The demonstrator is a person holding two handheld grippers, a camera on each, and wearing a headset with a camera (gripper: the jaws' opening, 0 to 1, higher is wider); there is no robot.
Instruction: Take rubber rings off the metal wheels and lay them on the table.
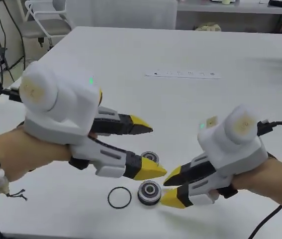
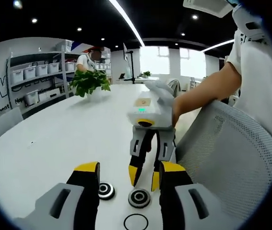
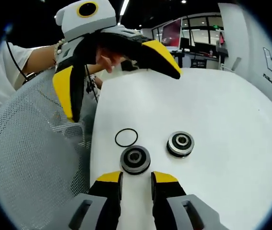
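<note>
White counter (image 1: 220,99) carries one loose rubber ring (image 1: 119,197) just beside the near wheel (image 1: 149,192); the far wheel (image 1: 150,157) sits close behind. Left gripper (image 1: 151,150) fingers gape wide, empty, over the wheels. Right gripper (image 1: 170,188) fingers stand narrowly parted, empty, just beside the near wheel. One ring looks done (judging by layout). The next move calls for pinning a wheel and peeling its ring.

Bare table (image 1: 205,109) surrounds the wheels (image 1: 149,192) and loose ring (image 1: 119,197); left tongs (image 1: 156,152) and right tongs (image 1: 164,191) crowd them.

White table (image 1: 220,45), storage shelves (image 2: 32,79), mesh chair (image 2: 231,153), ceiling strip lights (image 2: 126,21).
</note>
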